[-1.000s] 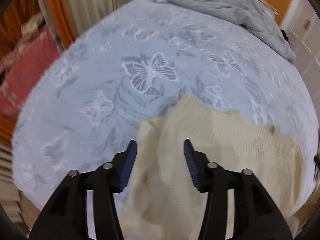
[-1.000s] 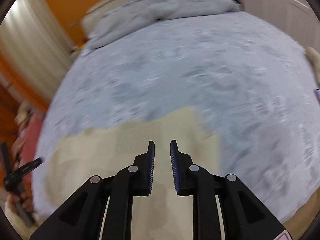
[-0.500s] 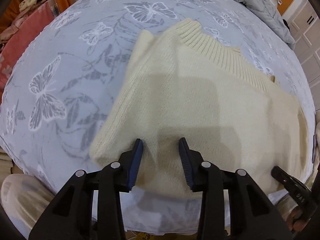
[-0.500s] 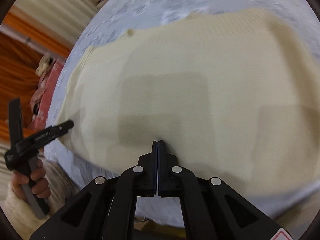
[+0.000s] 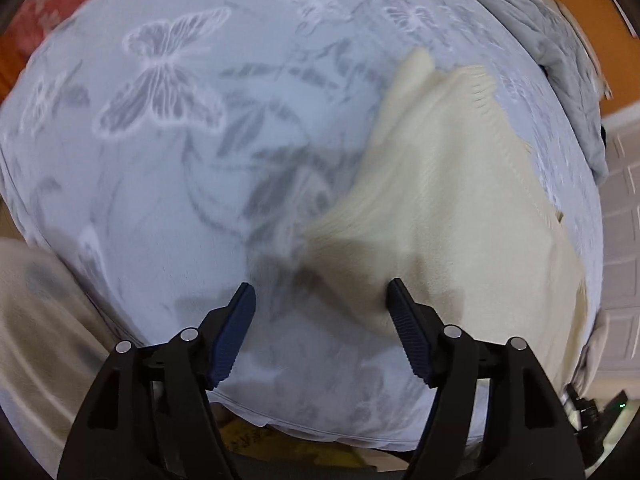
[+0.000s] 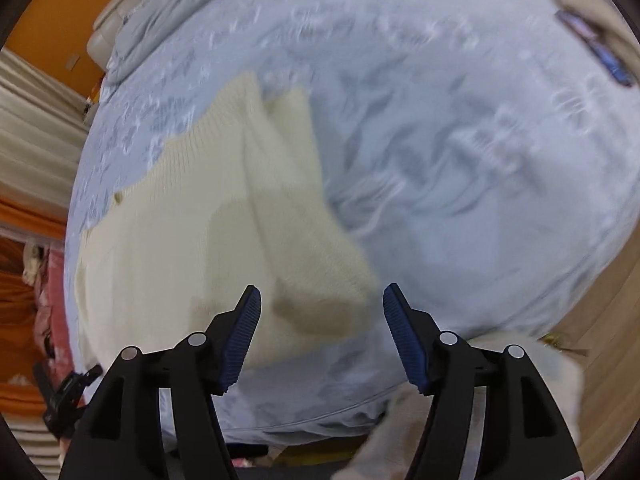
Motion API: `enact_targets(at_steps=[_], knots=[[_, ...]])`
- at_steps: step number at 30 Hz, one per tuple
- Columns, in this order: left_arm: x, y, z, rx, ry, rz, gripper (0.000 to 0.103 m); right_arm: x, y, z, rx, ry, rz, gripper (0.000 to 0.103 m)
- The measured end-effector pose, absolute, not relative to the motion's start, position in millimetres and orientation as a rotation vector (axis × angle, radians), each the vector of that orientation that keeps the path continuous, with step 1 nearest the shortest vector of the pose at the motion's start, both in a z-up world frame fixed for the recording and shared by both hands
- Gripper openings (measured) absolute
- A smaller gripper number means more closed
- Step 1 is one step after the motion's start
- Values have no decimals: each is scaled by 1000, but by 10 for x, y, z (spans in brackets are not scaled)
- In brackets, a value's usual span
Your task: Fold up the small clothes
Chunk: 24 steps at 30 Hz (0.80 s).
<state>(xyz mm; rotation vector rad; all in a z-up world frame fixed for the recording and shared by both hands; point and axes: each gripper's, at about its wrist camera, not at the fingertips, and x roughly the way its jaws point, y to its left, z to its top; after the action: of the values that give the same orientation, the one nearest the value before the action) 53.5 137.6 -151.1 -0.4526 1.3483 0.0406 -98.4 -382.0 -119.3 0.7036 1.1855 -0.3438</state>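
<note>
A cream knitted sweater [image 5: 460,200] lies flat on the butterfly-print bed sheet [image 5: 180,160]. In the left wrist view its sleeve runs down to a cuff [image 5: 344,248] just above my left gripper [image 5: 320,320], whose jaws are opening with only sheet and shadow between them. In the right wrist view the sweater [image 6: 168,232] fills the left side. Its other sleeve cuff [image 6: 320,296] sits between the fingers of my right gripper [image 6: 322,322]. These jaws are opening too, and the pads stand apart from the knit.
A grey duvet [image 5: 560,60] is bunched at the far end of the bed. White cupboard doors [image 5: 624,240] stand to the right. A pink cloth [image 6: 52,280] lies beyond the bed's left side. A dark flat object [image 6: 600,52] rests far right. The bed's near edge [image 6: 300,424] is close.
Both grippers moved off the sweater's body outward to the sleeve cuffs and lower. The right jaws went from shut to wide apart; the left jaws widened.
</note>
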Motion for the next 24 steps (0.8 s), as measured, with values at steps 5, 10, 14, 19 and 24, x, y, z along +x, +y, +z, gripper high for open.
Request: enact_targets(at_steps=[5,10,14,19,24], knots=[[570,1235,-1468,-342,1356,48,57,-943,-3736,-936,615,1086,-362,11],[628,1176,-1545,-300,1379,71,58,-845,-3859,-1378,662,1278,-388,16],[649,1148,-1534,-292,1382,76,59,-823,-3661,-791,505,1138,-483,25],[635,1178,-1564,-280,1371,69,62,-267,-2782,-383,389,1083,-143,16],[627,1169,-1593,-265,1372,64,63,576,-1960,-802,282,1208,15,0]])
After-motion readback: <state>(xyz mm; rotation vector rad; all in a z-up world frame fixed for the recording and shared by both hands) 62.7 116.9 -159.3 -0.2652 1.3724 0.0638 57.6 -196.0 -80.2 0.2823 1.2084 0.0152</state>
